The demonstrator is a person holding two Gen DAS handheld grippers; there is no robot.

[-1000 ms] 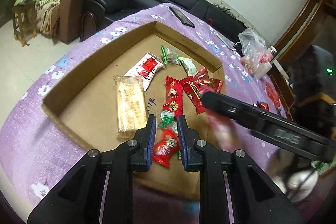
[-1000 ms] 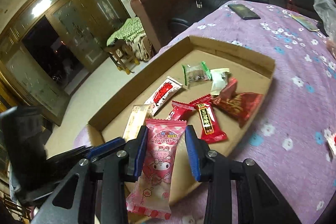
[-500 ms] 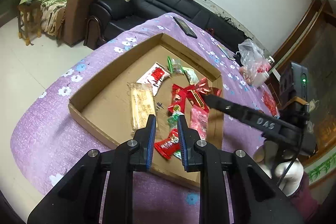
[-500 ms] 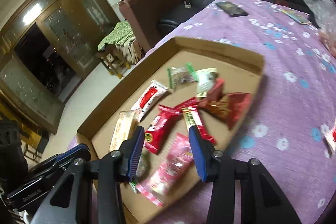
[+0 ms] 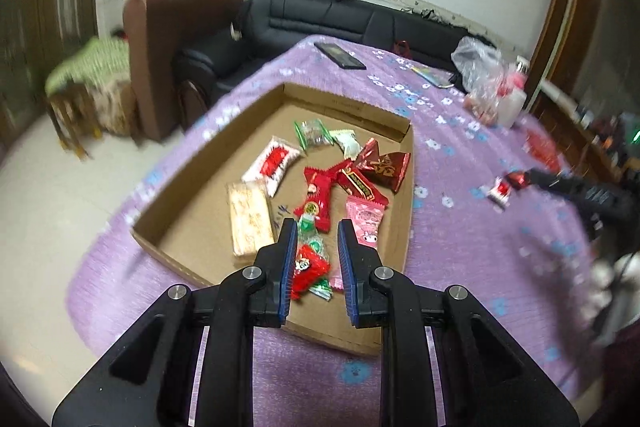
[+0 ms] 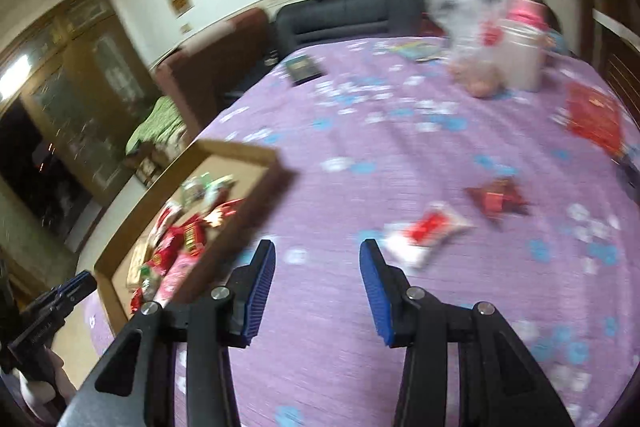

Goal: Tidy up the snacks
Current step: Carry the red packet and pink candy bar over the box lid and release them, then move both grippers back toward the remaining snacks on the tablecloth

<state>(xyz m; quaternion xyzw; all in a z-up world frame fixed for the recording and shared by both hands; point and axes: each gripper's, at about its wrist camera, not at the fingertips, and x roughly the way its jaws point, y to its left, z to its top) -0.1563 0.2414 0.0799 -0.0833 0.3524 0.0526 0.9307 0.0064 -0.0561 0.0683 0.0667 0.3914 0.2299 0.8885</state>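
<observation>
Lying on the purple tablecloth [image 6: 400, 155] outside the cardboard tray [image 6: 256, 211], 2 wrapped snacks, white-red [image 6: 426, 233] and dark red [image 6: 498, 201], blur beyond reading. My right gripper [image 6: 316, 259] gapes wide, empty, near them; my left gripper [image 5: 314, 239] hangs parted, empty, above the tray's snacks.

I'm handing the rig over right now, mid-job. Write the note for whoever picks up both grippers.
Left gripper: open, empty, above the near end of the cardboard tray.
Right gripper: open, empty, over the purple cloth, pointed at the loose snacks.
Done: many snacks are in the tray, including the pink packet.
Left: white-and-red packet and dark red candy on the cloth; a red packet farther off may belong too.
</observation>
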